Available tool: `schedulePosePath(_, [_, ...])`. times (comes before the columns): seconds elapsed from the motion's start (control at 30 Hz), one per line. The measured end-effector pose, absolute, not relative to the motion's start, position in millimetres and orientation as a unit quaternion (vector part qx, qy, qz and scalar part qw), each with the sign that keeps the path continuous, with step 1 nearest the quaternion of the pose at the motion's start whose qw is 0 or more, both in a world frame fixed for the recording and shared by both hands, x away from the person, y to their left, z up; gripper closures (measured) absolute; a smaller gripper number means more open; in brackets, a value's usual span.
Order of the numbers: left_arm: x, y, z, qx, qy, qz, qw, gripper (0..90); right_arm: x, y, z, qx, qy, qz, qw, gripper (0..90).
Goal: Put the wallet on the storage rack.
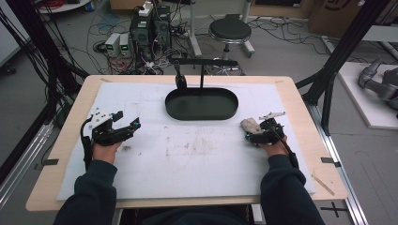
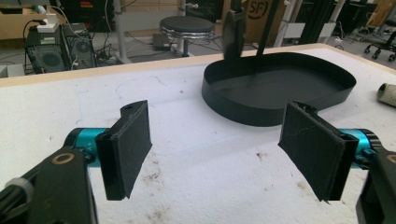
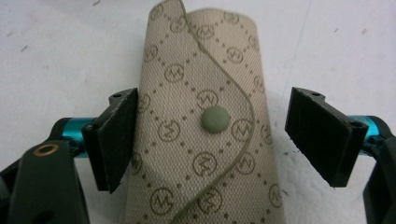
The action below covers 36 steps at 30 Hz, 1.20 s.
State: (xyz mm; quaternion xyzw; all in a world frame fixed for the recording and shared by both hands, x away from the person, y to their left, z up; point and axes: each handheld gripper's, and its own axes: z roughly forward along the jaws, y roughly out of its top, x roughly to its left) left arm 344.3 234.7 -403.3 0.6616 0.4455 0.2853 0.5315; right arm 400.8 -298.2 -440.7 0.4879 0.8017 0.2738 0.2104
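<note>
A white mat [image 1: 187,154] is laid over a light wooden table [image 1: 300,108], and stains are seen near its middle. At about 12 o'clock on the mat a black oval tray [image 1: 201,104] is placed, with a thin black stand [image 1: 202,70] rising from its far edge; a dark tag-like piece [image 1: 179,78] is hung from the stand's crossbar.

At about 9 o'clock the left gripper [image 1: 129,125] is held low over the mat by a hand in a dark sleeve. In the left gripper view its jaws are seen spread wide, nothing is held between them, and bare mat is seen in the gap. The tray [image 2: 280,88] is seen beyond them toward 1 o'clock in that view, and the end of a rolled beige item [image 2: 387,94] is caught at the 3 o'clock edge.

At about 3 o'clock on the mat the right gripper [image 1: 251,133] is held by the other hand, with a beige fabric pouch [image 1: 251,125] seen just at its tip. In the right gripper view the pouch [image 3: 205,140] is seen lying on the mat between the spread jaws, its curved flap closed over a round grey-green snap [image 3: 215,119] and its cloth printed with a diamond monogram pattern. The left jaw pad is seen touching or overlapping the pouch's edge, while the right pad is kept clear of it, so the pouch is not pinched.

Behind the table, at 12 o'clock, a round black stool [image 1: 230,30] and computer boxes [image 1: 150,28] with tangled cables are seen on the floor.
</note>
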Motion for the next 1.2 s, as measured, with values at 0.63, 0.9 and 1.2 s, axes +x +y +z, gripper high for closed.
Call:
schedulePosePath(0.63, [344.8,234.4,-404.2,0.664,0.446,0.283,0.528,24.5,397.1,-291.2,-426.1,0.437,0.812,0.324,0.211,36.8])
schedulePosePath(0.9, [344.2,234.6,-404.0,0.667,0.442,0.283,0.529,24.5,411.9,-275.0,-404.7,0.412,0.806,0.364,0.219,36.8])
schedulePosePath(1.2, [344.2,233.7,-404.2,0.668,0.434,0.286,0.532,24.6,443.8,-233.6,-388.2,0.371,0.822,0.371,0.220,36.8])
